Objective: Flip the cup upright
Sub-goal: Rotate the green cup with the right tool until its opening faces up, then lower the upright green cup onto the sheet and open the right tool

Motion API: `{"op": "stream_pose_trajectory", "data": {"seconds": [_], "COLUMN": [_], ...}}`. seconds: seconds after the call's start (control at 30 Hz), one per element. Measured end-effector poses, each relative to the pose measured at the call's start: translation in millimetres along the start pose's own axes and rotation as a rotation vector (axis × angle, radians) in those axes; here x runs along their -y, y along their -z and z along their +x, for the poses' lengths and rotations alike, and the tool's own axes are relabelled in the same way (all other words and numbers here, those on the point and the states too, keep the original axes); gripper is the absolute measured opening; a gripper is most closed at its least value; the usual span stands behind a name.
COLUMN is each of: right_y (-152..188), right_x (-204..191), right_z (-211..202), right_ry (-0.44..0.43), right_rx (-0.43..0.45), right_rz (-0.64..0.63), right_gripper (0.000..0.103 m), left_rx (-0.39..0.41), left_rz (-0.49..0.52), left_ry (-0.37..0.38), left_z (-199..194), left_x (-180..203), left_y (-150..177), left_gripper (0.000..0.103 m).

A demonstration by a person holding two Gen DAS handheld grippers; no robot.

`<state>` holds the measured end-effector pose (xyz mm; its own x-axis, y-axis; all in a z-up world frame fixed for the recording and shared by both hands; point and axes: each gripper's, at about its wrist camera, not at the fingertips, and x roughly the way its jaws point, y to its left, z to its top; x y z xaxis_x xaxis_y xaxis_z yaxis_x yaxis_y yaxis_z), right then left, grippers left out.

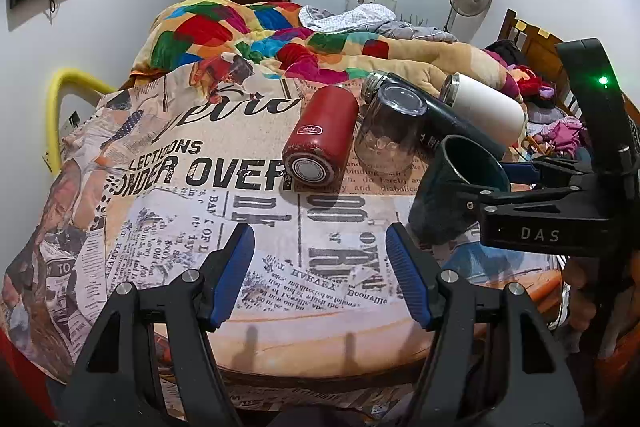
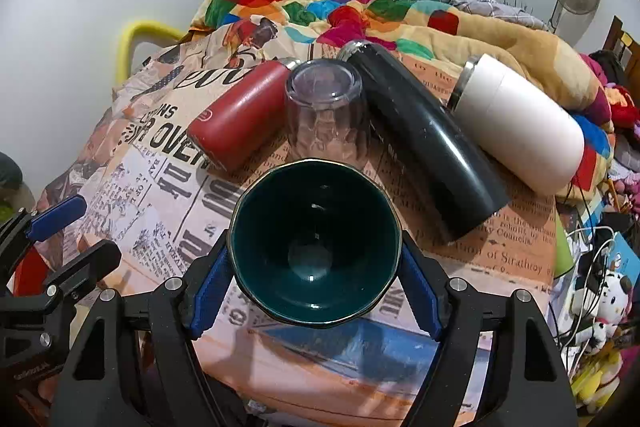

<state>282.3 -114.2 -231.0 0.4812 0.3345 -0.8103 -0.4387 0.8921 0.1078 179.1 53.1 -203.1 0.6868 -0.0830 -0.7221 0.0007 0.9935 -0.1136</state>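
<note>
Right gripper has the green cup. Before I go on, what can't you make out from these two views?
- Green cup base and outer wall: right wrist view looks into its mouth; in the left wrist view the right gripper covers its lower part.
- Whether the cup touches the table: hidden under the cup.
- Red flask mouth: faces away from the left wrist camera; glass blocks it in the right.
- White flask far side: turned away in both views.

The dark green cup (image 2: 316,255) looks like glossy glazed ceramic. The upturned tumbler (image 2: 326,111) is clear, smooth glass. The red flask (image 1: 322,137) has a matt, scuffed coat; the black flask (image 2: 424,143) shines. Printed cloth (image 1: 200,227) covers the bench, and ribbed blue pads line the fingers (image 1: 404,267).
</note>
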Motion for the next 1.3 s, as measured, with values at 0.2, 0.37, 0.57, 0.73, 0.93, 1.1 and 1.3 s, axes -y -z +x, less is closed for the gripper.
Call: {"op": "stream_pose_trajectory", "data": {"seconds": [0.2, 0.37, 0.57, 0.73, 0.93, 1.1, 1.3], "right_y": [0, 2, 3, 6, 14, 18, 25], "right_x": [-7, -12, -17, -17, -9, -2, 0], "right_z": [-1, 4, 4, 0, -37, -96, -184], "right_ry": [0.008, 0.014, 0.039, 0.007, -0.014, -0.004, -0.008], "right_rx": [0.012, 0.005, 0.01, -0.005, 0.053, 0.184, 0.401], "right_rz": [-0.032, -0.058, -0.089, -0.081, -0.057, -0.037, 0.001], "right_gripper": [0.074, 0.075, 0.075, 0.078, 0.078, 0.078, 0.078], "left_rx": [-0.001, -0.006, -0.007, 0.004, 0.045, 0.125, 0.273], "left_rz": [-0.003, -0.006, -0.012, -0.019, -0.015, -0.016, -0.003], "left_ry": [0.0, -0.001, 0.0, 0.003, 0.017, 0.038, 0.074], "left_z": [1, 2, 2, -5, -30, -70, -135], "left_x": [-1, -2, -3, -2, 8, 22, 43], "left_y": [-1, -1, -2, -4, -10, -21, -34], "left_gripper": [0.067, 0.067, 0.067, 0.067, 0.067, 0.067, 0.067]}}
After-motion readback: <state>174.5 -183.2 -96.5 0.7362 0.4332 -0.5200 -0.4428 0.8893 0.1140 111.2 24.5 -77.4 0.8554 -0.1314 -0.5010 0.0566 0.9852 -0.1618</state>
